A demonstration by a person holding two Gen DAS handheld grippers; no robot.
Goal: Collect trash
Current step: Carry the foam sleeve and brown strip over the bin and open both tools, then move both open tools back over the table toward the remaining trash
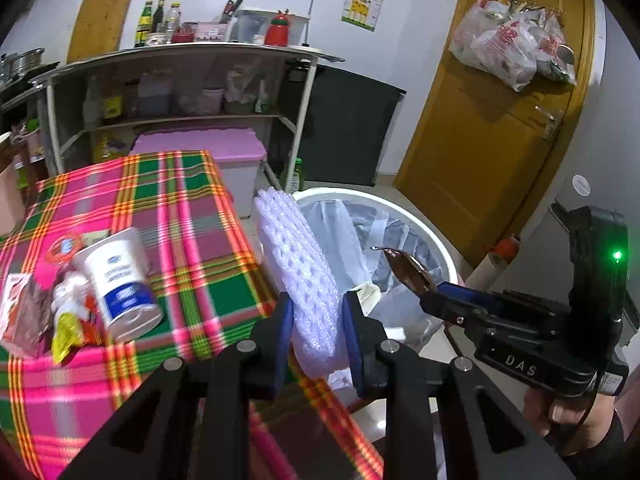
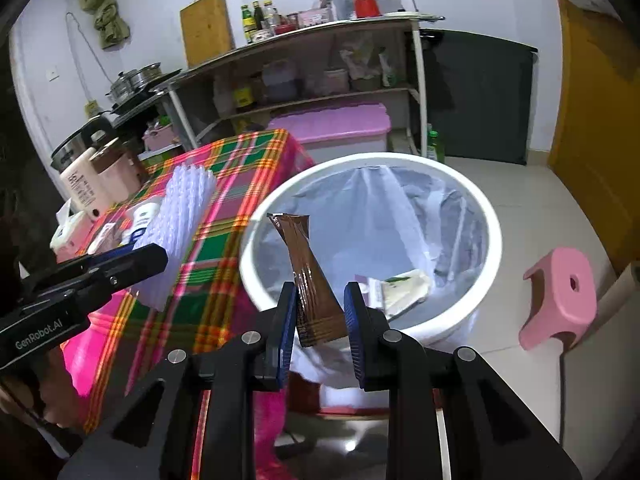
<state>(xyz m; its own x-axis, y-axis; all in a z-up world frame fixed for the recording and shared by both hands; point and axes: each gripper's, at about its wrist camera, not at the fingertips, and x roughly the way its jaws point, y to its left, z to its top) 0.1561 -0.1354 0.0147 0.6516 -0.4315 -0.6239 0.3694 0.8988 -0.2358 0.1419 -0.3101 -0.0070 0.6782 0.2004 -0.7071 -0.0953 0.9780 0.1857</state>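
Left wrist view: the left gripper [image 1: 316, 336] is clenched on a wad of white foam netting [image 1: 304, 264], held at the edge of the plaid-covered table [image 1: 188, 216], just beside the white lined trash bin [image 1: 440, 248]. Uncollected trash lies on the cloth: a white yogurt cup [image 1: 120, 284] and crumpled wrappers [image 1: 60, 316]. The right gripper [image 1: 430, 294] shows side-on, pinching a brown packet [image 1: 408, 268] over the bin.

Right wrist view: the right gripper [image 2: 320, 320] grasps the brown packet [image 2: 310, 280] between its pads, above the bin [image 2: 492, 232], which already holds a pale carton [image 2: 404, 290]. Only this view shows the bin's contents and a pink stool [image 2: 560, 296].

Judgement: the deposit step is in hand; next, release the packet, then carry the netting over the rim.
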